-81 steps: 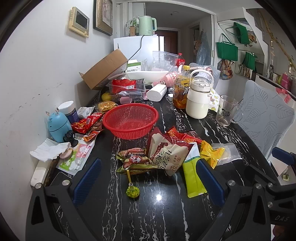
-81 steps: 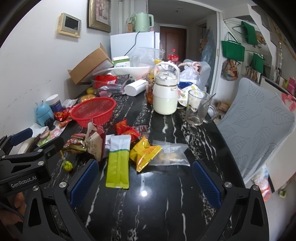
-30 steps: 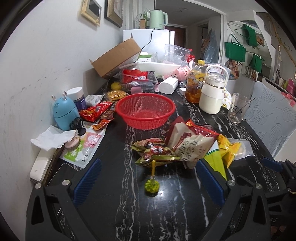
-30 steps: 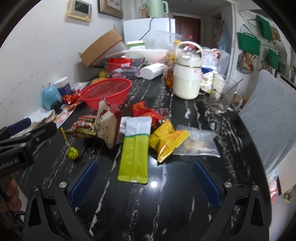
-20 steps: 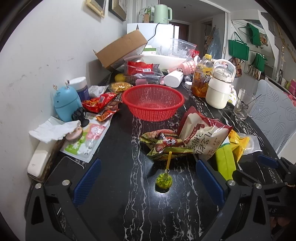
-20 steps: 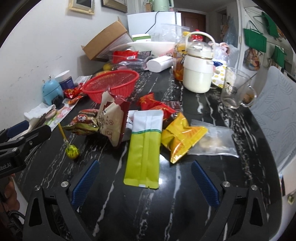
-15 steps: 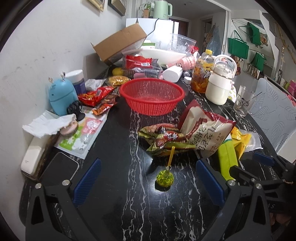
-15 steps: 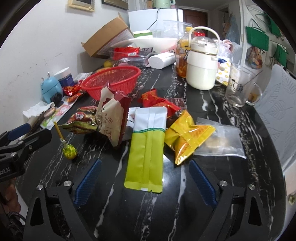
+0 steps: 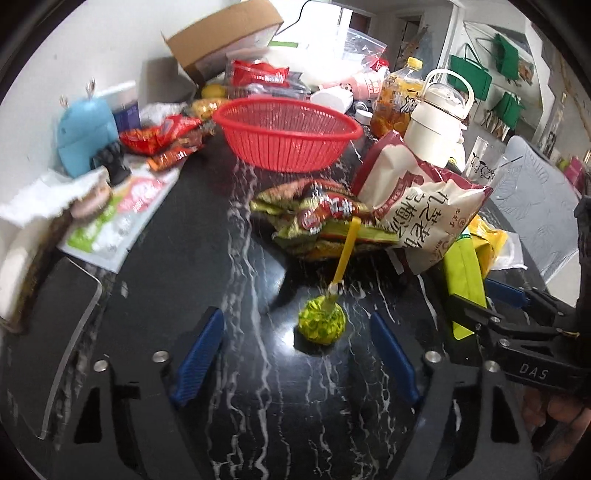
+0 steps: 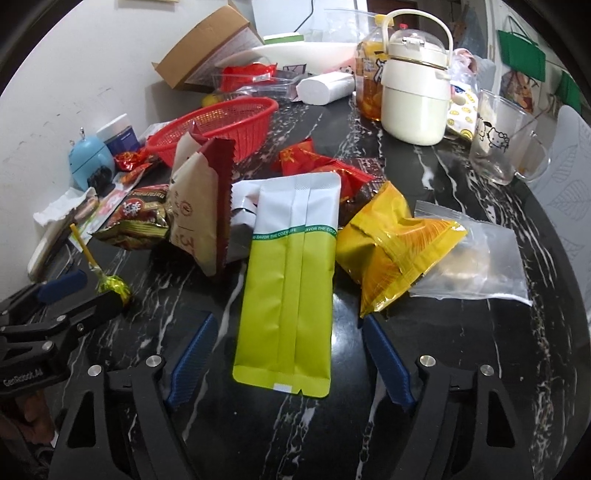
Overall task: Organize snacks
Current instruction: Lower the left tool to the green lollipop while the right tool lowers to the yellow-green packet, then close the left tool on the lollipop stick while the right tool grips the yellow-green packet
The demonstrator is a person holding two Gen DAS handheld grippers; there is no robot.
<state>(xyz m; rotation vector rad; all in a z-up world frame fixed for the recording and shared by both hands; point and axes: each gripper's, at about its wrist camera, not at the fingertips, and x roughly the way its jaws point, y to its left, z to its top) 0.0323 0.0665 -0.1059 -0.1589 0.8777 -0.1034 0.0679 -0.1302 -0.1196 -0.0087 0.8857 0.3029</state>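
Note:
A green-wrapped lollipop [image 9: 321,325] with a yellow stick lies on the black marble table, between the fingers of my left gripper [image 9: 295,339]. Its jaws are closing and the pads stand clear of the candy. My right gripper [image 10: 288,354] hangs low over the near end of a green-and-white pouch [image 10: 288,280]. Its jaws are closing too, with a gap on both sides of the pouch. Beyond lie a beige-and-maroon bag [image 9: 424,206], green-brown packets [image 9: 314,218], a yellow packet [image 10: 391,251] and an empty red basket [image 9: 288,136].
A cream jug [image 10: 413,96], a juice bottle and a glass mug [image 10: 498,144] stand at the back right. Along the wall sit a blue gadget [image 9: 85,136], red wrappers, tissue and a cardboard box [image 9: 221,33]. A clear zip bag [image 10: 480,266] lies right of the yellow packet.
Both grippers have sunk toward the table and their jaws have narrowed. The lollipop now sits between the left fingers, and the pouch's near end between the right ones.

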